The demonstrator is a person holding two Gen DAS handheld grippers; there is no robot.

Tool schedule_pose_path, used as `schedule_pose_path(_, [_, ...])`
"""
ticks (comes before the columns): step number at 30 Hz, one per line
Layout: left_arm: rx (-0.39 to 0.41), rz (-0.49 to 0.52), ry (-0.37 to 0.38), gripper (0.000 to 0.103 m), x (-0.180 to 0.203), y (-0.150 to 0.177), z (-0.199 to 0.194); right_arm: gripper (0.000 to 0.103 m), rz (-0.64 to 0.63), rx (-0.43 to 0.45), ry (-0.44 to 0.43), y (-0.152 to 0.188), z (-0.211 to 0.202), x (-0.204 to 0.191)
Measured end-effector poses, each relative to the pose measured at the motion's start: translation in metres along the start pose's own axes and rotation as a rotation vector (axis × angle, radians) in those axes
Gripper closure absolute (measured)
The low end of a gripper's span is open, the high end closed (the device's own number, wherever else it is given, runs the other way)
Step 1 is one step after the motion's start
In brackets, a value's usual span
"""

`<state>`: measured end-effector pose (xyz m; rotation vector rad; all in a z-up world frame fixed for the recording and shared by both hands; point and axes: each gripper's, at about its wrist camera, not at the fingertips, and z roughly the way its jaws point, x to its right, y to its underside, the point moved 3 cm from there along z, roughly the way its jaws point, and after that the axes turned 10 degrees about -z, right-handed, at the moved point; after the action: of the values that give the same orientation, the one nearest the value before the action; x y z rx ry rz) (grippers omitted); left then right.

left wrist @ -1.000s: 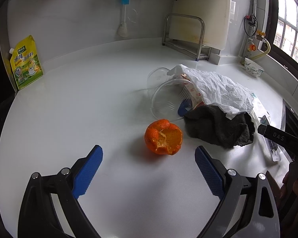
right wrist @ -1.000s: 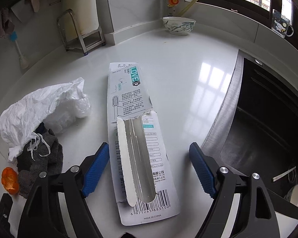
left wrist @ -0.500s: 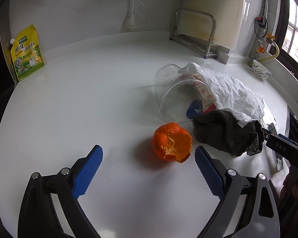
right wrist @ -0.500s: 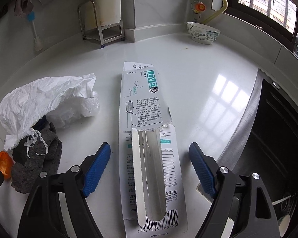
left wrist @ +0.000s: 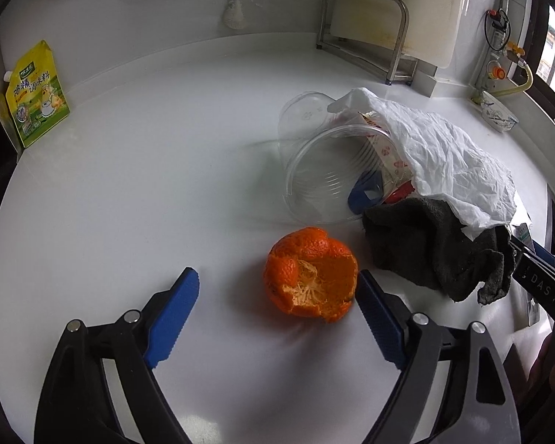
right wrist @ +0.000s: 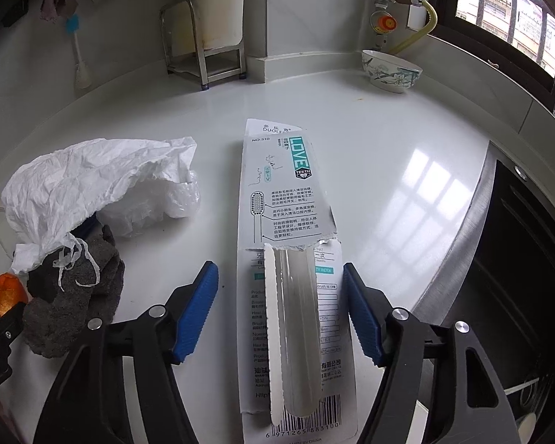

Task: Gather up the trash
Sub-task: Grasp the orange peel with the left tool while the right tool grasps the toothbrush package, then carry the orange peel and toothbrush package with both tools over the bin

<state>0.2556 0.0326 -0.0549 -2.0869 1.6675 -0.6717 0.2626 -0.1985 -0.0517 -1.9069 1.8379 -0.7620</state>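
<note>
We work at a glossy white counter (left wrist: pixel 137 170) in a kitchen corner, with white wall panels behind it, a window at the right and a dark steel sink (right wrist: pixel 518 259) set in beside it. Our left gripper (left wrist: pixel 277 296) has its blue fingers (left wrist: pixel 174 310) spread and just been closing; the hollow orange mandarin peel (left wrist: pixel 310 281) lies between them, the right finger touching or just beside it, the left one apart. Our right gripper (right wrist: pixel 281 307) has also been closing, fingers still apart on either side of the torn white toothbrush card packet (right wrist: pixel 277 192), which lies flat on the counter. Behind the peel a clear plastic tub (left wrist: pixel 325 185) lies on its side, touching a crumpled white plastic bag (left wrist: pixel 436 155) draped over a dark grey cloth (left wrist: pixel 429 248). A yellow-green pouch (left wrist: pixel 35 96) leans on the far wall, near a steel rack (left wrist: pixel 366 37); a patterned bowl (right wrist: pixel 390 70) sits by the window. What the bag covers is mostly hidden.
</note>
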Motion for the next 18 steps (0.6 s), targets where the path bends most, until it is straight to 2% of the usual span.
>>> schedule_pose_path(1, [0.005, 0.010, 0.003, 0.033, 0.002, 0.000, -0.001, 0.052, -0.004, 0.004, -0.001, 0.000, -0.001, 0.000])
schedule_pose_path(2, [0.009, 0.018, 0.010, 0.036, 0.004, 0.001, -0.002, 0.053, -0.004, 0.006, -0.002, 0.000, -0.001, 0.000])
schedule_pose_path(4, [0.016, 0.030, 0.035, 0.055, 0.007, 0.003, -0.005, 0.053, 0.004, 0.017, -0.017, 0.002, -0.003, 0.001])
schedule_pose_path(6, [0.019, 0.039, 0.059, 0.066, 0.010, 0.004, -0.007, 0.054, 0.021, 0.026, -0.040, 0.004, -0.005, 0.004])
schedule_pose_path(9, [0.031, 0.042, 0.060, 0.072, 0.010, 0.005, -0.011, 0.054, 0.040, 0.034, -0.052, 0.009, -0.009, 0.007])
schedule_pose_path(18, [0.031, 0.027, 0.106, 0.077, -0.005, 0.013, -0.023, 0.054, 0.078, 0.051, -0.083, 0.029, -0.027, 0.009])
